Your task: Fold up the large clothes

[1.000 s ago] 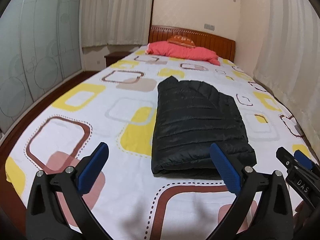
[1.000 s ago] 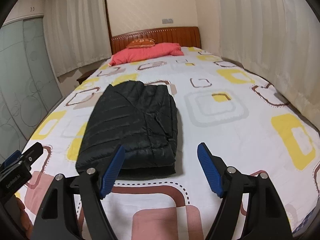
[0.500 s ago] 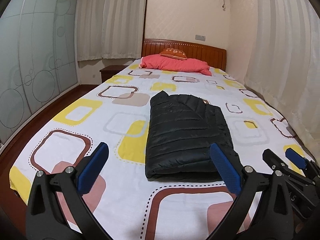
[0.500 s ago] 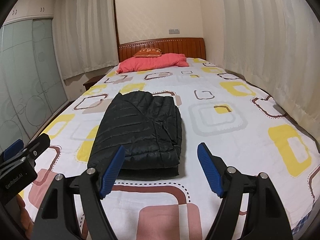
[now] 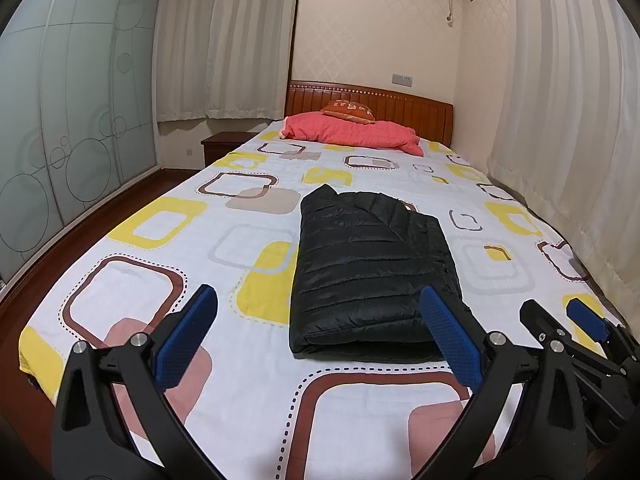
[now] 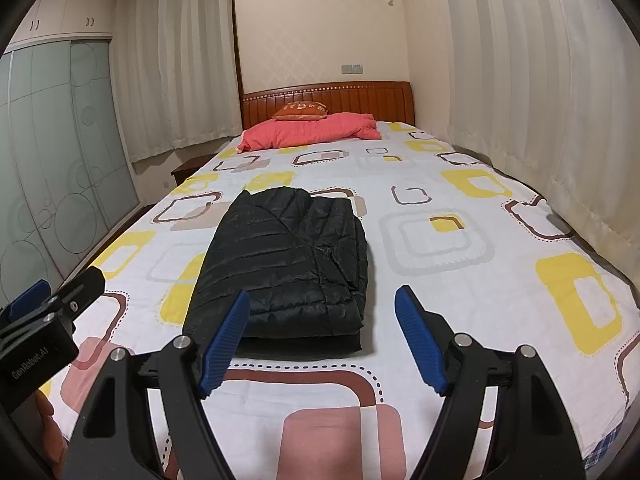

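**On the bed: jacket folded, both grippers drawn back**

At the foot of the bed (image 5: 132, 304), both tools have pulled up and away over the last second: the black puffer jacket (image 5: 372, 268) sits smaller and farther off in each wrist view than it did a second ago, and more of the wall and ceiling shows. The left gripper (image 5: 320, 340) hangs with its jaws wide and nothing between them; the right gripper (image 6: 322, 340) is likewise spread wide and empty. The jacket lies as a compact rectangular stack, unchanged in shape, which suggests the fold is finished and the tools are retreating.

From the left wrist view the jacket lies at about 1 o'clock, its near folded edge facing the grippers; from the right wrist view, at 11 o'clock. Open sheet surrounds it on every side. The curtain (image 6: 540, 120) edges the bed at 3 o'clock, the floor drop runs at 9 o'clock, and the red pillow (image 5: 352, 134) rests well beyond at 12 o'clock.
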Demonstrator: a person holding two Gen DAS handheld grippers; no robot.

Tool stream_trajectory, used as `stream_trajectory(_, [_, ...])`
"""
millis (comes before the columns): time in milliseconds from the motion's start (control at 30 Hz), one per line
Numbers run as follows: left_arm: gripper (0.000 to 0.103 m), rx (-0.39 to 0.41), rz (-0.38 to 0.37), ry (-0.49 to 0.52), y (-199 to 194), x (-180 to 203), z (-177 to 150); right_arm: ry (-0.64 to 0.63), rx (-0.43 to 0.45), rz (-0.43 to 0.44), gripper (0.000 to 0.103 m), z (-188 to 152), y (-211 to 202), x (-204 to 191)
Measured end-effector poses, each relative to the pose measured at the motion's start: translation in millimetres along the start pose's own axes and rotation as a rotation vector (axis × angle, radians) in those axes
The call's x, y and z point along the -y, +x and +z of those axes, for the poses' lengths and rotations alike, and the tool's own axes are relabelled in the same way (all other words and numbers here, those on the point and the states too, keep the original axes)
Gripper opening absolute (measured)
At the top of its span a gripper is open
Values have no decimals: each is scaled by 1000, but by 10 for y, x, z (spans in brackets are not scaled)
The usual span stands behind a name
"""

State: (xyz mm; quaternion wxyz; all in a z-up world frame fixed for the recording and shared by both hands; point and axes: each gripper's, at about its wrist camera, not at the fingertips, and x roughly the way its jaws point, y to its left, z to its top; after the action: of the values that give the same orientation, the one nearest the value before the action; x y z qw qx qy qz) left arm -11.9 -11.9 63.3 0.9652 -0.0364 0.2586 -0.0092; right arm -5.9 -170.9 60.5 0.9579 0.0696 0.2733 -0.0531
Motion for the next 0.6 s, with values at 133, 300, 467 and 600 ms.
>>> stream_trajectory(133, [101, -1, 1, -3, 15, -12, -7, 0, 1, -1, 74, -1, 1, -2])
stream_trajectory(300, [101, -6, 1, -8, 15, -16, -19, -2, 0, -1, 74, -4, 7, -14])
stream_trajectory(467, [101, -6, 3, -10, 11, -24, -19, -5, 0, 0, 74, -5, 11, -19])
stream_trajectory(600, [101, -8, 4, -13, 19, -29, -21, -3, -1, 0, 74, -8, 12, -25])
